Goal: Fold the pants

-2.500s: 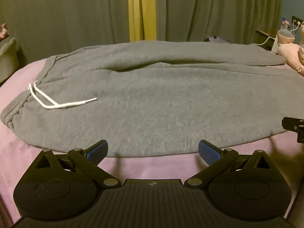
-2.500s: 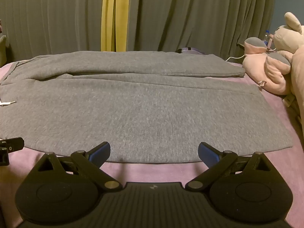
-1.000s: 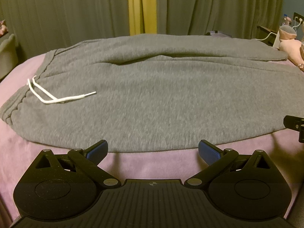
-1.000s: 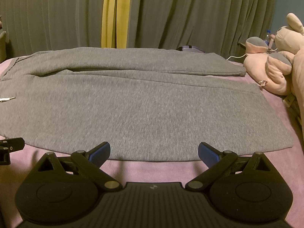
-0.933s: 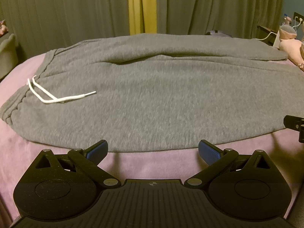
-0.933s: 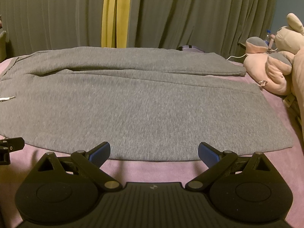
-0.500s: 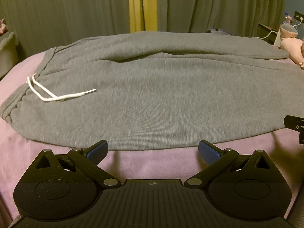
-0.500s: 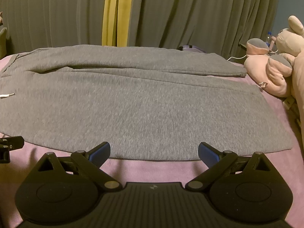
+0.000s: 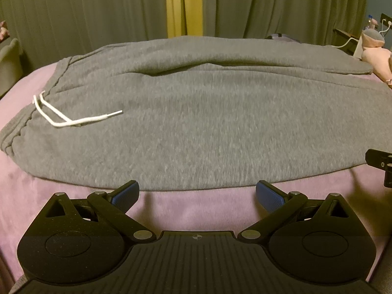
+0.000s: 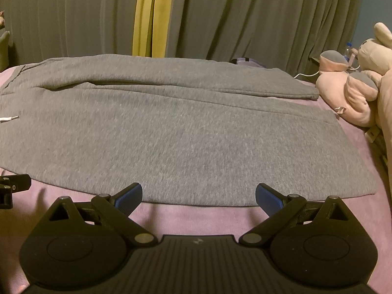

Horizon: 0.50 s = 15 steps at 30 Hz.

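Grey sweatpants [image 9: 196,122] [image 10: 176,132] lie flat across a pink bed [image 9: 191,210], waistband to the left, legs running right. A white drawstring [image 9: 71,120] rests on the fabric near the waistband; its tip [image 10: 9,118] shows at the left edge of the right wrist view. My left gripper [image 9: 197,193] is open just short of the pants' near edge, holding nothing. My right gripper [image 10: 198,196] is open the same way, at the near edge of the front leg. Each gripper's side shows at the other view's edge.
Pink plush toys [image 10: 352,93] lie at the right end of the bed beside the leg cuffs. Dark curtains [image 10: 245,17] with a yellow strip [image 9: 183,5] hang behind. A white cable [image 10: 306,74] and a bottle are at the far right.
Both grippers have dipped slightly and crept towards the pants' near edge; the fabric sits a little lower and closer in view. Both stay open.
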Available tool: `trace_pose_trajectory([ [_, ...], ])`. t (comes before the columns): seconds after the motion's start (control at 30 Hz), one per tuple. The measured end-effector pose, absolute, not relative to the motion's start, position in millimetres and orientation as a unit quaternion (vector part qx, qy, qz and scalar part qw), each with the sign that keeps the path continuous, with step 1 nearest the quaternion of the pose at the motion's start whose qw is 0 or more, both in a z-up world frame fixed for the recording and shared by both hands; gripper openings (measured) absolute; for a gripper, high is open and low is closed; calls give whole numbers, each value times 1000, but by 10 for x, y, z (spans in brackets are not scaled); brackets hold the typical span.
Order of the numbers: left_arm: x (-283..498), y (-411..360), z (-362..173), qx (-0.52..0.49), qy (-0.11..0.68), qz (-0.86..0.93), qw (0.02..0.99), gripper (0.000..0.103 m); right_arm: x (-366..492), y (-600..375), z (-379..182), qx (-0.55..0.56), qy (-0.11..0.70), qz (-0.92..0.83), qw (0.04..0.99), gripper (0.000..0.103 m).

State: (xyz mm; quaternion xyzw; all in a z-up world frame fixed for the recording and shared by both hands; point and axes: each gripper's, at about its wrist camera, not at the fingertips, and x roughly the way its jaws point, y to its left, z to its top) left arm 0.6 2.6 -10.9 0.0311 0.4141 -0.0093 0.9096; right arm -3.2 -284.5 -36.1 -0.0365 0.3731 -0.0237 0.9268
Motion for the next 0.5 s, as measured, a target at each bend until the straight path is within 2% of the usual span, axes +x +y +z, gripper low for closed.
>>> trace_pose_trajectory([
  [0.5,39,32,-114,28,421,-10,906,103,-6,-2777,-392,-45,376,-16,925,99],
])
